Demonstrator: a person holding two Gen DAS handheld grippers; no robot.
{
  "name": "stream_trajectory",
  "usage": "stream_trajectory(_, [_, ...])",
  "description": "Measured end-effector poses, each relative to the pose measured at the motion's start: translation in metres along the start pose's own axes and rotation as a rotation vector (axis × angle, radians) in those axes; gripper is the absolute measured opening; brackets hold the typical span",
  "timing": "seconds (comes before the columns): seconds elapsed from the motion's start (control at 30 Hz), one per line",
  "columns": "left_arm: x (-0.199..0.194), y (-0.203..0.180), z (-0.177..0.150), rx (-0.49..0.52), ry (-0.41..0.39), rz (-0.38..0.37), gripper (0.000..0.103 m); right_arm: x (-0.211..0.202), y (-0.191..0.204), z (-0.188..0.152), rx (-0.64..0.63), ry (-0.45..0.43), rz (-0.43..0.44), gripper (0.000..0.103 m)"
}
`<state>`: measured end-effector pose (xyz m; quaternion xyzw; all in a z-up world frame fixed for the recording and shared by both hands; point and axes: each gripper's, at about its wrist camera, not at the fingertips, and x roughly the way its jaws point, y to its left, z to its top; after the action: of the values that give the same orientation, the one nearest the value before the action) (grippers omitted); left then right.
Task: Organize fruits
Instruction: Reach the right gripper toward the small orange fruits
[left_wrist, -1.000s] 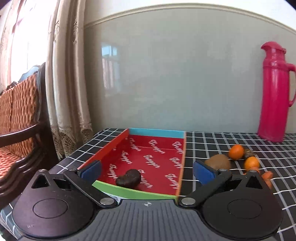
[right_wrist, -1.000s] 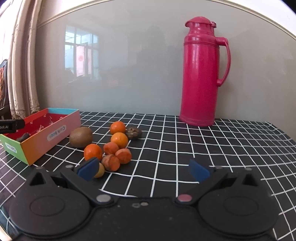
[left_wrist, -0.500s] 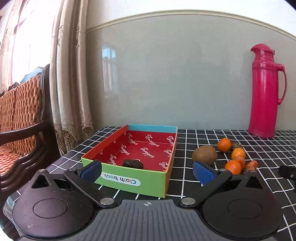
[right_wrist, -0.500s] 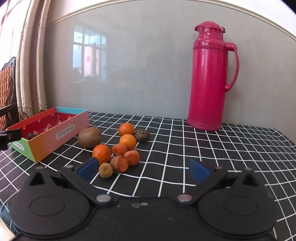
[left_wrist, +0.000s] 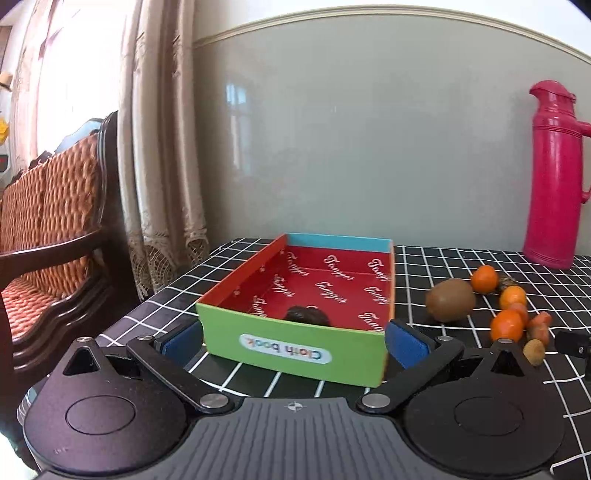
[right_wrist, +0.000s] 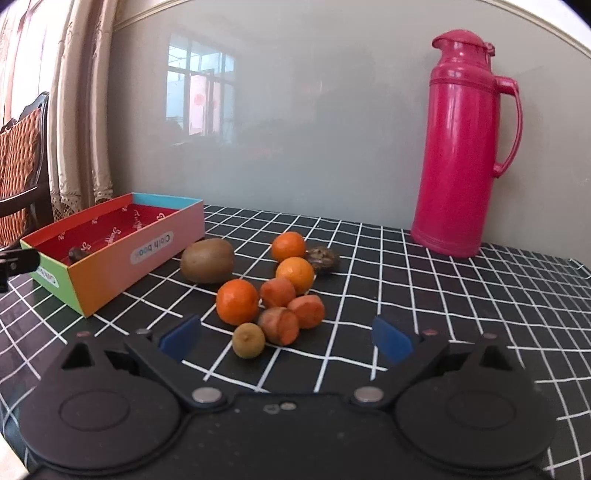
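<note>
- My left gripper (left_wrist: 293, 338) is spread wide and holds nothing; its blue pads sit just off the two near corners of the box (left_wrist: 291, 350).
- One dark fruit (left_wrist: 307, 316) lies inside, just past the green near wall.
- My right gripper (right_wrist: 286, 338) is wide and empty too.
- The small brown fruit (right_wrist: 248, 340) sits just ahead between its fingers, the carrot pieces (right_wrist: 283, 325) and tangerines (right_wrist: 237, 301) beyond, the kiwi (right_wrist: 207, 260) ahead-left.

box (left_wrist: 295, 350) between spread left gripper (left_wrist: 295, 338) pads
</note>
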<state>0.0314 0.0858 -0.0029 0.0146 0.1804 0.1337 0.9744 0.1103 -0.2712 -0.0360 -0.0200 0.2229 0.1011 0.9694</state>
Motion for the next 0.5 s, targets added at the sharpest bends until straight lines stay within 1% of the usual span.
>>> stream_trajectory(0.03, [0.001,0.001,0.0,0.0,0.002,0.001,0.103,0.003,0.0,0.001,0.003,0.007,0.004,0.084])
stream_trajectory(0.1, [0.002,0.003,-0.001,0.001,0.005,0.003,0.103,0.01,0.001,0.001,-0.003,0.027,-0.005,0.079])
stream_trajectory(0.17, [0.002,0.003,-0.002,0.003,0.006,-0.001,0.103,0.014,0.003,-0.001,-0.006,0.049,-0.002,0.076])
stream_trajectory(0.23, [0.002,0.003,-0.002,0.003,0.004,0.0,0.103,0.015,0.005,-0.002,-0.01,0.049,0.002,0.072])
stream_trajectory(0.37, [0.002,0.004,-0.001,0.004,0.005,-0.003,0.103,0.017,0.001,-0.001,0.003,0.041,-0.037,0.07])
stream_trajectory(0.4, [0.002,0.003,-0.001,0.006,0.005,-0.004,0.103,0.02,-0.002,0.0,0.01,0.046,-0.049,0.066])
stream_trajectory(0.5, [0.003,0.003,-0.001,0.011,0.005,-0.003,0.103,0.027,-0.008,0.003,0.033,0.057,-0.071,0.062])
